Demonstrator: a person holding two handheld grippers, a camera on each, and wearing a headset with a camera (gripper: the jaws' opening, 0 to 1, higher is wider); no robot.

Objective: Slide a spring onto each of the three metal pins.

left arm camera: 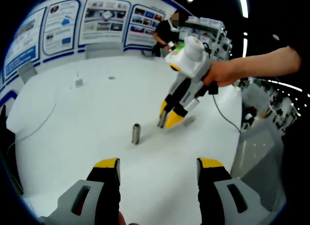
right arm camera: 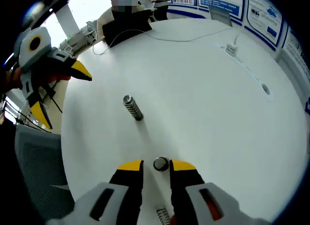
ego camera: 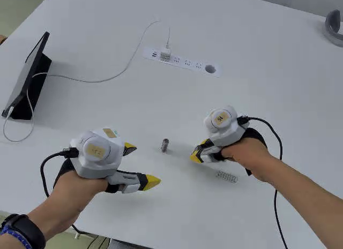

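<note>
Wall posters point(left arm camera: 104, 14): writing blurred.
Spring-sleeved grey metal pin point(ego camera: 165, 145): one, upright.
Loose coiled steel spring point(ego camera: 226, 177): one.
Left gripper point(ego camera: 141, 164): held agape.
Right gripper point(ego camera: 198, 152): clamped on a second pin point(right arm camera: 160, 164).

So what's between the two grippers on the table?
A spring-sleeved upright pin, apart from left gripper and right gripper; otherwise bare. Seen in head view.

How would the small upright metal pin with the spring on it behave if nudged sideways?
The upright metal pin stands tall and narrow on the smooth white table, so a side nudge would probably tip it. Being round, it would likely roll once down. Its grey coil spring seems merely slipped on, so it may slide off.
</note>
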